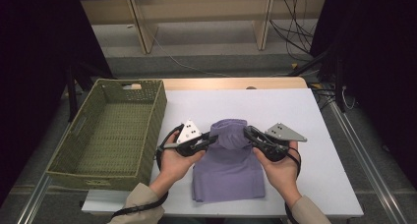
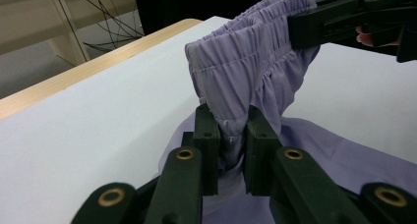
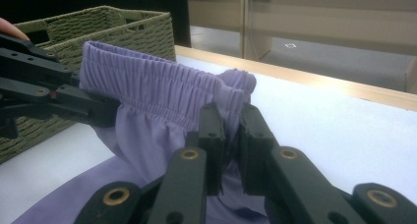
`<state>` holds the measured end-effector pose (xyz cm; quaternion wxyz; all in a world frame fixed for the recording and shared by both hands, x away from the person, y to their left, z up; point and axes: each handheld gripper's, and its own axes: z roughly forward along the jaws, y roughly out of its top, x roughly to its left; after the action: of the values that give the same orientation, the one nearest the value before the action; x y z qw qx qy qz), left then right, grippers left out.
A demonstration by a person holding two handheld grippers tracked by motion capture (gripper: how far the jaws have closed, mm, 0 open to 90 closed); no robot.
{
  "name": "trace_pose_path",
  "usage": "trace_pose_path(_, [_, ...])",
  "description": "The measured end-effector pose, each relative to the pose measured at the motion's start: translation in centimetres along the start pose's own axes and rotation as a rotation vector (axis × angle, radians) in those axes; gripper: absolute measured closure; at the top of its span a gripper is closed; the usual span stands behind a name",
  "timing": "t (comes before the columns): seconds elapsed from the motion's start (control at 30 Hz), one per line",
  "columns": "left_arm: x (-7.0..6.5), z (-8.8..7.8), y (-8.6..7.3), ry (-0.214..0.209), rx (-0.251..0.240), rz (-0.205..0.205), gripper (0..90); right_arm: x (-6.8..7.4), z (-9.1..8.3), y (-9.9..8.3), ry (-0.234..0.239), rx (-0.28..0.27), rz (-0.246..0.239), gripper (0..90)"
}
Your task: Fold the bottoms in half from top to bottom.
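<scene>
While a woven basket (image 1: 110,130) sits at the desk's (image 1: 314,135) left edge, the left hand-held gripper (image 1: 212,139) and right hand-held gripper (image 1: 247,133) each pinch the lilac garment's (image 1: 230,165) raised waistband, its folds hiding the pads; cables trail across the floor (image 1: 206,42) behind.

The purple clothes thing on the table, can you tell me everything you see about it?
It is a soft lilac-purple fabric garment with a gathered elastic waistband, probably shorts or a skirt. Its lower part lies flat on the white table, near the front edge. The waistband end is lifted and bunched up. The left hand-held gripper is shut on one side of it and the right hand-held gripper on the other. A woven green basket sits apart to its left.
</scene>
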<state>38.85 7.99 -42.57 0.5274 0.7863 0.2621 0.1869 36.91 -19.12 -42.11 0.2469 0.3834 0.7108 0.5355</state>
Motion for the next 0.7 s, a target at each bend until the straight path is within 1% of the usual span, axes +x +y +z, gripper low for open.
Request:
trace_pose_path(0.03, [-0.02, 0.01, 0.02, -0.003, -0.001, 0.000, 79.2, -0.05, -0.03, 0.02, 0.001, -0.002, 0.007, 82.6])
trace_pose_path(0.17, [-0.05, -0.01, 0.13, 0.001, 0.002, 0.005, 79.1, -0.11, -0.05, 0.01, 0.002, -0.003, 0.004, 82.6])
trace_pose_path(0.27, [-0.08, -0.06, 0.16, -0.001, -0.004, -0.001, 79.1, -0.15, -0.05, 0.05, 0.005, -0.006, 0.007, 82.6])
trace_pose_path(0.33, [-0.07, 0.02, 0.16, -0.002, 0.002, 0.001, 79.1, -0.13, -0.04, 0.09, 0.002, -0.002, -0.004, 82.6])
trace_pose_path(0.4, [-0.16, 0.03, 0.18, -0.001, 0.006, 0.012, 79.1, -0.24, 0.08, -0.04, 0.002, -0.001, 0.000, 82.6])
trace_pose_path(0.47, [-0.22, 0.17, 0.13, 0.001, 0.006, 0.010, 79.1, -0.34, 0.19, -0.12, 0.003, 0.004, 0.000, 82.6])
trace_pose_path(0.53, [-0.26, 0.29, 0.13, 0.001, 0.011, 0.028, 79.2, -0.44, 0.19, -0.17, -0.003, 0.007, 0.001, 82.6])
trace_pose_path(0.6, [-0.16, 0.19, 0.21, -0.004, 0.008, 0.020, 79.2, -0.51, 0.27, -0.24, 0.001, 0.009, 0.003, 82.6])
trace_pose_path(0.63, [-0.04, 0.21, 0.20, 0.001, 0.008, 0.030, 79.1, -0.54, 0.27, -0.23, 0.002, 0.008, 0.005, 82.6])
trace_pose_path(0.67, [0.06, 0.23, 0.09, -0.001, 0.010, 0.027, 79.2, -0.52, 0.28, -0.18, 0.004, 0.006, 0.005, 82.6])
trace_pose_path(0.7, [0.14, 0.19, -0.06, -0.007, 0.008, 0.010, 79.2, -0.45, 0.28, -0.13, 0.004, 0.008, -0.001, 82.5])
